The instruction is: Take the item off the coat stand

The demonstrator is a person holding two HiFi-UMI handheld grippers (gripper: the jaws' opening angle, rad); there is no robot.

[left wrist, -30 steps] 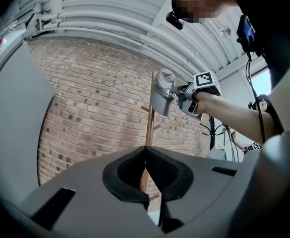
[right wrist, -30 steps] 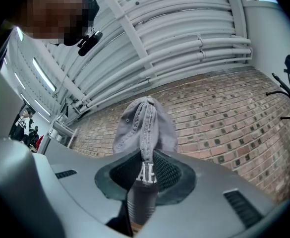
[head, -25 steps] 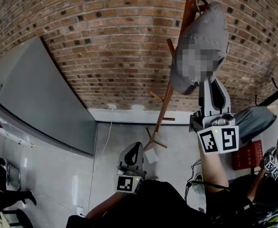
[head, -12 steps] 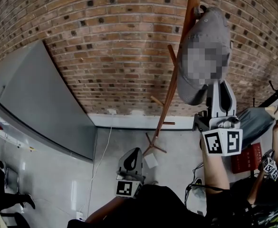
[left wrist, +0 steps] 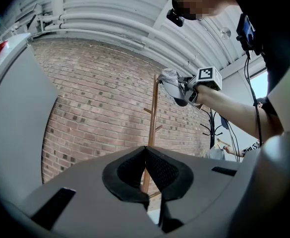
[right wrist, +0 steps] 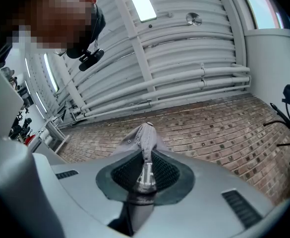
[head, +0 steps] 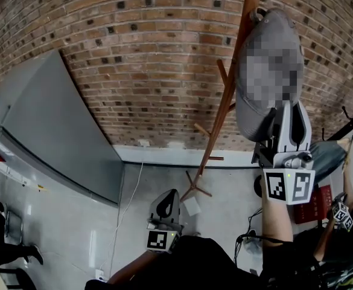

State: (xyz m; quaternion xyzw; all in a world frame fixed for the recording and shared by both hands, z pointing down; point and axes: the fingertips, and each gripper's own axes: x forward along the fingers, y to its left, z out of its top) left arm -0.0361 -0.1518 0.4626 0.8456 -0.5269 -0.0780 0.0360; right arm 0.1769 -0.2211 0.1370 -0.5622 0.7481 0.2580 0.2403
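Checking right gripper [right wrist: 145, 175], what's it doing? /A

Pinching the grey cap [head: 271, 29] by its lower edge, pads tight on the fabric. Cap hangs against the top of the coat stand [head: 223, 113], 1 o'clock in head view. /B

Left gripper [head: 166, 203]? /A

Jaws pressed together, nothing between them. Low at 6 o'clock, well apart from the stand, facing the brick wall [head: 134, 59]. /B
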